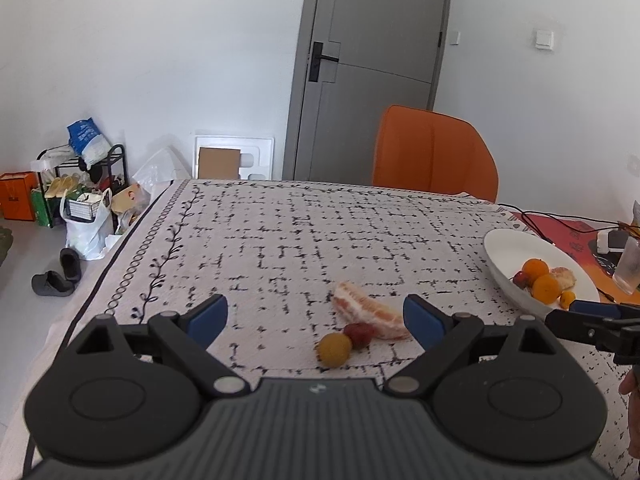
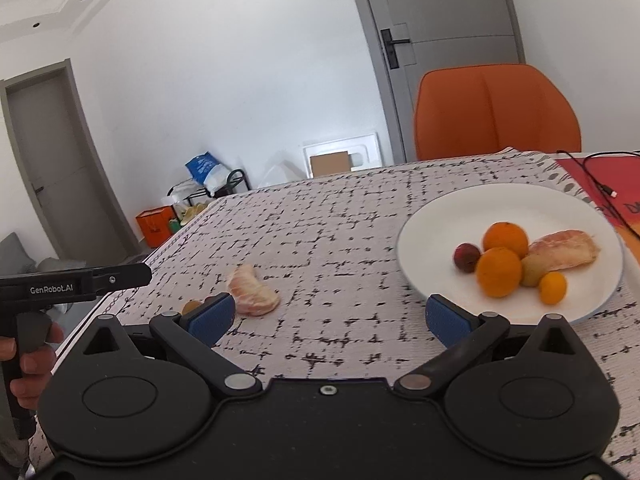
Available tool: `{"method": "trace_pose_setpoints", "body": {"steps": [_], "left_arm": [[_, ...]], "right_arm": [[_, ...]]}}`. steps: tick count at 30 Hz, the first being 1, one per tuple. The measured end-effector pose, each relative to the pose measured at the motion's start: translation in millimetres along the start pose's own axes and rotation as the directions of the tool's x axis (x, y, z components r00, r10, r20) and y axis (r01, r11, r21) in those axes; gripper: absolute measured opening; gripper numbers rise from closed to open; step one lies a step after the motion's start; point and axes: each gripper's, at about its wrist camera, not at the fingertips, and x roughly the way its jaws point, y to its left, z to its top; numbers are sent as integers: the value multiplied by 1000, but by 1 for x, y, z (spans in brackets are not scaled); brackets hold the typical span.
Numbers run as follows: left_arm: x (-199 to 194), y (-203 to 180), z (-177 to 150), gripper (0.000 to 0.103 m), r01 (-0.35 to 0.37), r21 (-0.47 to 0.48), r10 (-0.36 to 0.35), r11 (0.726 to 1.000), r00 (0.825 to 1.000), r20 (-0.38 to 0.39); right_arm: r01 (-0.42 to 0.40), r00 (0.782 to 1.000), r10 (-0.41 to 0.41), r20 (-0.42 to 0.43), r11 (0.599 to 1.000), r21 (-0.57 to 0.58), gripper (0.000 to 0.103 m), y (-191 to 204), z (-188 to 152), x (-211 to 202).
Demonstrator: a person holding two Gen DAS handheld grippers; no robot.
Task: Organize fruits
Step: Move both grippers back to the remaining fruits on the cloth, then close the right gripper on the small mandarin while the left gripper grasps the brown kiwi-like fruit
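A pomelo segment point(image 1: 366, 316) lies on the patterned tablecloth, with a small red fruit point(image 1: 359, 334) and a small yellow fruit point(image 1: 335, 349) touching just in front of it. My left gripper point(image 1: 316, 316) is open and empty, its jaws wide around these three. The segment also shows in the right wrist view point(image 2: 253, 290). A white plate point(image 2: 436, 216) holds two oranges point(image 2: 505, 239), a red fruit point(image 2: 466, 257), a greenish fruit, a small orange fruit point(image 2: 553, 288) and a pomelo piece point(image 2: 564, 255). My right gripper point(image 2: 329, 318) is open and empty, just in front of the plate's near rim.
An orange chair point(image 2: 496, 112) stands behind the table's far edge. A red mat with black cables point(image 2: 600, 184) lies right of the plate. A glass point(image 1: 630, 266) stands at the far right. The table's left edge drops to a cluttered floor point(image 1: 80, 216).
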Motion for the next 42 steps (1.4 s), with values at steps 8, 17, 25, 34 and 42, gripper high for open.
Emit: {"method": "trace_pose_setpoints", "body": {"steps": [8,17,25,34,42], "left_arm": [[-6,17,-8,92,-12,-21,12,1000,1000,-3],[-13,29,-17,90,-7,-30,7,1000,1000,-6],[-12,42,-29,86,-10,-48,9,999,999,-35],[-19,49,-33,86,-15,-53,14,998,999,-34],[-20,54,-33,86,-21,-56,19,998,999,-34]], "right_arm": [[-48,998,47,-35,999,-21,97,17,-4,9],[-100,992,95,-82,993,-58,89,40,-9,21],[-142,983,130,-127,986,-90,82,62,-18,32],[-192,971,169,-170,973,-128,77,86,-25,48],[-189,964,145,-224,964,-188,22,97,-34,64]]}}
